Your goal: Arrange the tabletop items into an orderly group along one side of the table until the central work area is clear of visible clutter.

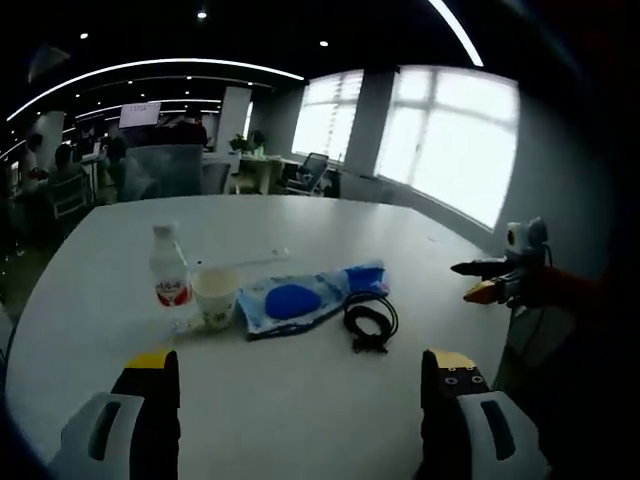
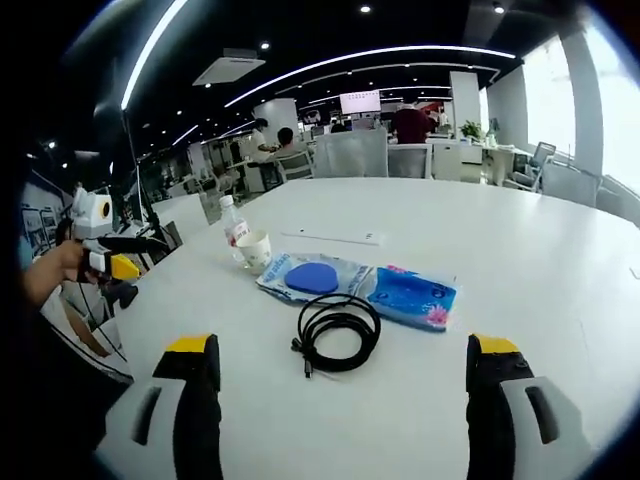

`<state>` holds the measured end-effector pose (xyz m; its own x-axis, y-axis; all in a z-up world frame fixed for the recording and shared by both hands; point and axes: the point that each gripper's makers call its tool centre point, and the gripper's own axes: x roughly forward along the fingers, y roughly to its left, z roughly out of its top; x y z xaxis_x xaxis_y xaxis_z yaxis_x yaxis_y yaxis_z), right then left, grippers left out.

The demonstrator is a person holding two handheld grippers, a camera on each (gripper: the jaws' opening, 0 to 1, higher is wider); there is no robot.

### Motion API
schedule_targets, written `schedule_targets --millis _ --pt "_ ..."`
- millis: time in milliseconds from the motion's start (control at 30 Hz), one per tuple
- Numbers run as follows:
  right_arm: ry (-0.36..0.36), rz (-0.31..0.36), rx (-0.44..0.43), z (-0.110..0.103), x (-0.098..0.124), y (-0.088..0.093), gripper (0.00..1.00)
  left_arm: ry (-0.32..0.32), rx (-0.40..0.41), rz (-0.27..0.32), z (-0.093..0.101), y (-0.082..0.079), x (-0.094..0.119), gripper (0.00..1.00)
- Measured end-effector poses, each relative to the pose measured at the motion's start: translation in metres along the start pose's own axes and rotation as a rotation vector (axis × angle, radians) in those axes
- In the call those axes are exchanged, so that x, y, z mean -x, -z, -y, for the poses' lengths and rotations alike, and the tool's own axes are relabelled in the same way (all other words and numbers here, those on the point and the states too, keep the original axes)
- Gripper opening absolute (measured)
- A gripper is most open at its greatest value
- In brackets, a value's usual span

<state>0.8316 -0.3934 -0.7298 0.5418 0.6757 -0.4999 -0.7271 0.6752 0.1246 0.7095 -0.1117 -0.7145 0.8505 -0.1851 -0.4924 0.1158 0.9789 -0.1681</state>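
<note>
Start of tidying: bottle (image 1: 170, 268), cup (image 1: 217, 295), blue packets (image 1: 312, 293), coiled cable (image 2: 337, 333) mid-table, untouched. Both jaws spread, empty; next, picking one item for an edge.

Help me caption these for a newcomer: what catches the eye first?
A small cluster on the white table: a bottle beside a paper cup, then two blue packets side by side. A coiled black cable lies nearest the open right gripper.

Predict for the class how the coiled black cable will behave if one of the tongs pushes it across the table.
The black cable looks thin and loosely coiled, so it would probably flop and lose its shape rather than slide whole. Its free end trails out, so it may drag behind. It seems light on the smooth white table.
</note>
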Motion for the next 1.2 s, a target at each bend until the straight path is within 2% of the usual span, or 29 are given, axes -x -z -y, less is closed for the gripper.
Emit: schedule_targets --millis 267,500,667,1200 --pt "-0.023 -0.010 0.013 -0.0021 -0.0046 0.0011 1.00 -0.020 0.010 0.025 -0.0034 -0.0047 -0.0001 0.99" --pt "-0.026 -0.014 0.013 -0.0031 -0.0056 0.0017 1.00 -0.026 0.001 0.020 -0.0044 -0.0032 -0.0003 0.99" --pt "-0.028 -0.024 0.022 -0.0045 -0.0056 0.0036 0.99 -0.032 -0.003 0.043 -0.0058 -0.0061 0.0001 0.99" --pt "-0.031 -0.034 0.035 -0.0055 -0.0056 0.0056 0.99 -0.036 -0.009 0.035 -0.0063 -0.0031 -0.0003 0.99"
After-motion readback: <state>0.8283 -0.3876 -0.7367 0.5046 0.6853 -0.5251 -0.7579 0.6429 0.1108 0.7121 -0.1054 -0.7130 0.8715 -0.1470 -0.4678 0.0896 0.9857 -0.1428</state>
